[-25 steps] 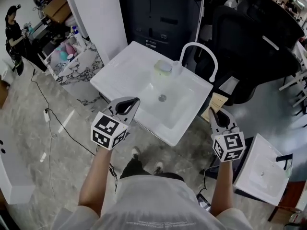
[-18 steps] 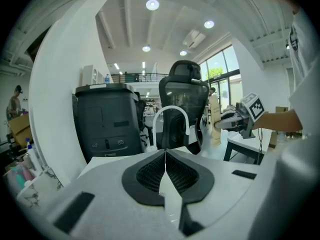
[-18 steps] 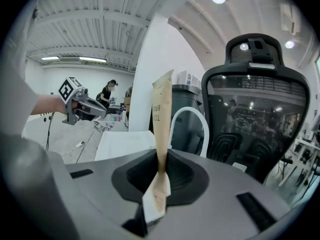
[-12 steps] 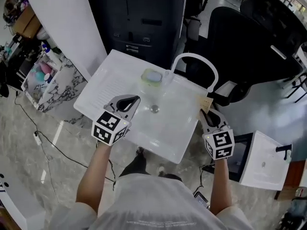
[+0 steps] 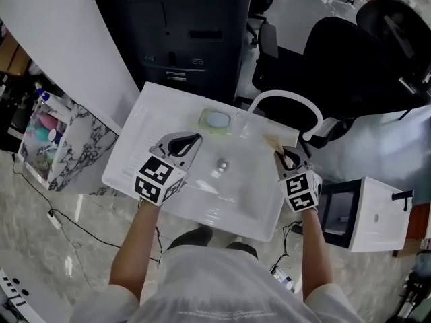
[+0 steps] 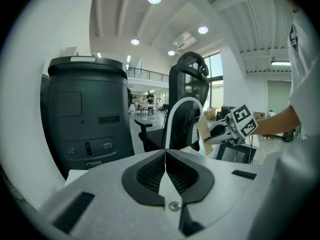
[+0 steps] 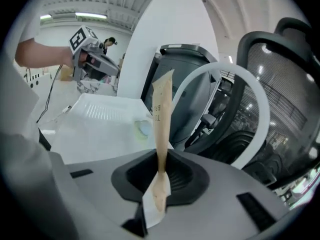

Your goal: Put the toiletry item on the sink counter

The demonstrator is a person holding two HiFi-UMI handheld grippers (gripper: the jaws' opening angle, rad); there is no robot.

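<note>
Here's the worry as we come in: the right claw (image 5: 283, 155) has only a thin tan sachet (image 5: 273, 141) pinched by 1 end, and the rest of it stands up loose and floppy beyond the pads. We reckon a quick release could send it sliding into the basin (image 5: 236, 180), which takes up most of the white surface (image 5: 145, 136). The flat strip along the right edge looks narrow, so a drop slightly off target may tip the sachet over that edge. The arched white faucet (image 5: 283, 99) rises just beside the sachet at the back right corner, and the free end could catch on it. In the right gripper view the right claw (image 7: 161, 165) is nearly closed, its 2 jaws squeezed onto the sachet (image 7: 161, 116), which sits above the surface near the back right corner, not yet laid down. Our right forearm reaches forward, with that claw angled down toward the faucet's base. The left claw (image 5: 188, 142) is shut with nothing in it, jaws meeting edge to edge in the left gripper view, and it hovers over the basin's left side, tilted slightly down. A green dish (image 5: 217, 120) sits by the back edge, well clear.
</note>
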